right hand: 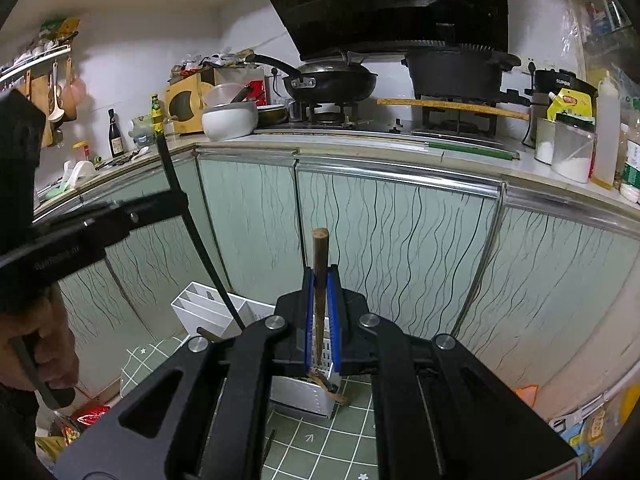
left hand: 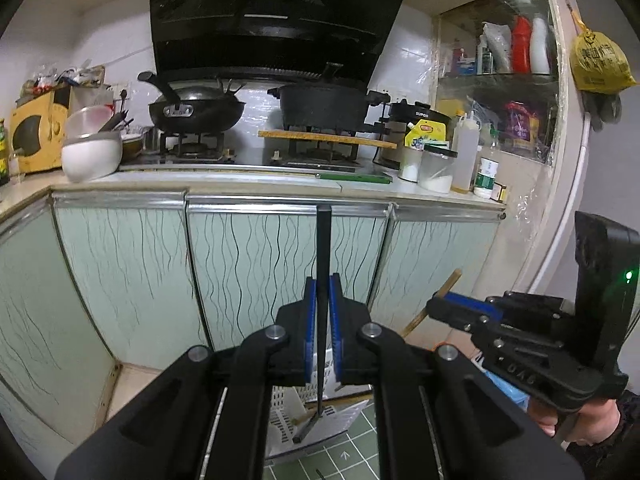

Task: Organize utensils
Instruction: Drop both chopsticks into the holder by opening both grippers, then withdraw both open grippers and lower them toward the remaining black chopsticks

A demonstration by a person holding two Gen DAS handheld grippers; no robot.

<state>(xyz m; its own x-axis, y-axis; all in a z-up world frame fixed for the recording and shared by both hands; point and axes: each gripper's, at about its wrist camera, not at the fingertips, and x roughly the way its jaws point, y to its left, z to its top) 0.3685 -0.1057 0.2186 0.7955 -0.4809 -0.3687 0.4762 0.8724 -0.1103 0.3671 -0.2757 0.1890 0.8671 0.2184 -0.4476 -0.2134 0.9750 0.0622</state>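
Note:
My left gripper point(left hand: 322, 280) is shut on a long black chopstick point(left hand: 322, 264) that stands upright between its blue pads; its lower end hangs over a white perforated utensil basket point(left hand: 288, 420) on the green tiled floor. My right gripper point(right hand: 321, 274) is shut on a brown wooden chopstick point(right hand: 320, 268), also upright, above the white basket point(right hand: 304, 400). The right gripper point(left hand: 440, 306) shows at the right of the left wrist view with the wooden stick point(left hand: 450, 282). The left gripper body point(right hand: 120, 216) and the black chopstick point(right hand: 192, 232) show at the left of the right wrist view.
Pale green cabinet doors point(left hand: 248, 272) stand right ahead under a counter with a wok point(left hand: 196, 110), a black pot point(left hand: 324, 106), a white bowl point(left hand: 90, 156) and jars point(left hand: 438, 170). A second white divided holder point(right hand: 208, 312) sits on the floor mat.

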